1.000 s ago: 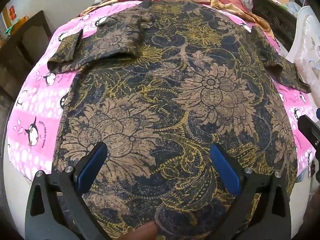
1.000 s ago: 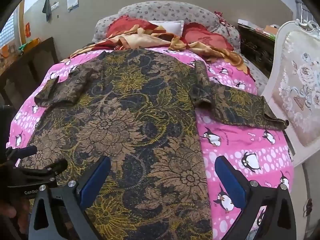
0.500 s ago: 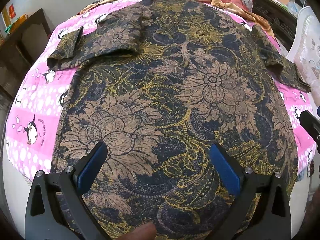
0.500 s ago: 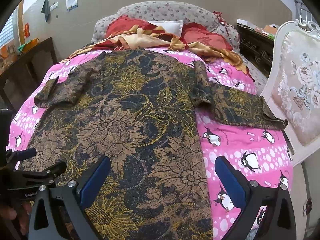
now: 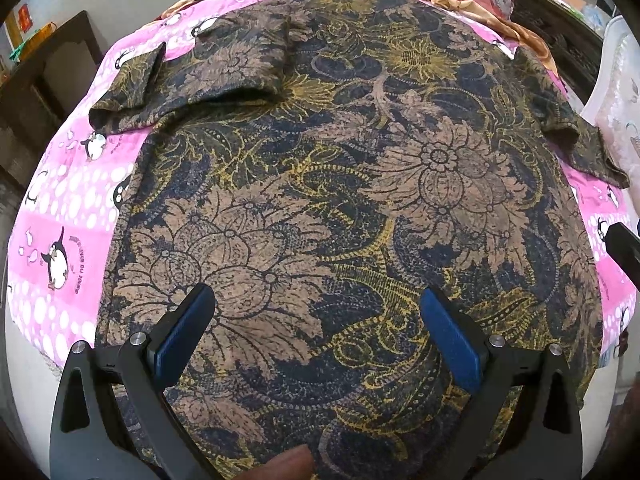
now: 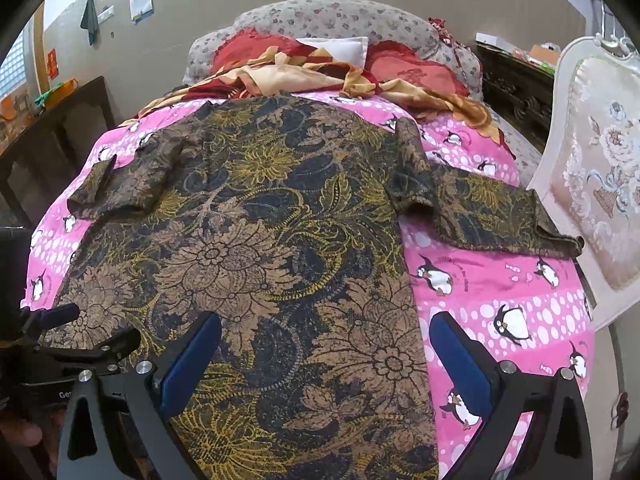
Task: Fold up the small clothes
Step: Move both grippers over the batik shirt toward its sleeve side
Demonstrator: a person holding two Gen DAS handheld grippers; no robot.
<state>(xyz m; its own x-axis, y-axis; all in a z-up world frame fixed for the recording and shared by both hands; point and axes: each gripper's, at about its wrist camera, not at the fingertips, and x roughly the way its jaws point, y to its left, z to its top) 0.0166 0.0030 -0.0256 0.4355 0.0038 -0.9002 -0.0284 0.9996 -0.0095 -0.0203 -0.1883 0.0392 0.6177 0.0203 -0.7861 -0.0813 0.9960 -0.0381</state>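
A dark batik shirt (image 5: pixel 340 200) with brown and gold flowers lies flat on the pink penguin bedsheet (image 5: pixel 60 240), collar toward the pillows; it also shows in the right wrist view (image 6: pixel 260 260). Its left sleeve (image 5: pixel 168 84) is partly folded over. Its right sleeve (image 6: pixel 500 216) lies spread toward the chair. My left gripper (image 5: pixel 316 320) is open and empty above the shirt's lower hem. My right gripper (image 6: pixel 324 344) is open and empty over the shirt's lower right edge. The left gripper also shows in the right wrist view (image 6: pixel 76 332).
A rumpled red and gold blanket (image 6: pixel 320 72) and pillows lie at the bed's head. A white upholstered chair (image 6: pixel 600 168) stands close to the bed's right side. A dark wooden desk (image 6: pixel 52 128) stands at the left. A dark cabinet (image 6: pixel 516 80) stands behind the chair.
Both grippers have shifted slightly forward over the shirt. The shirt has not moved and both grippers stay open.
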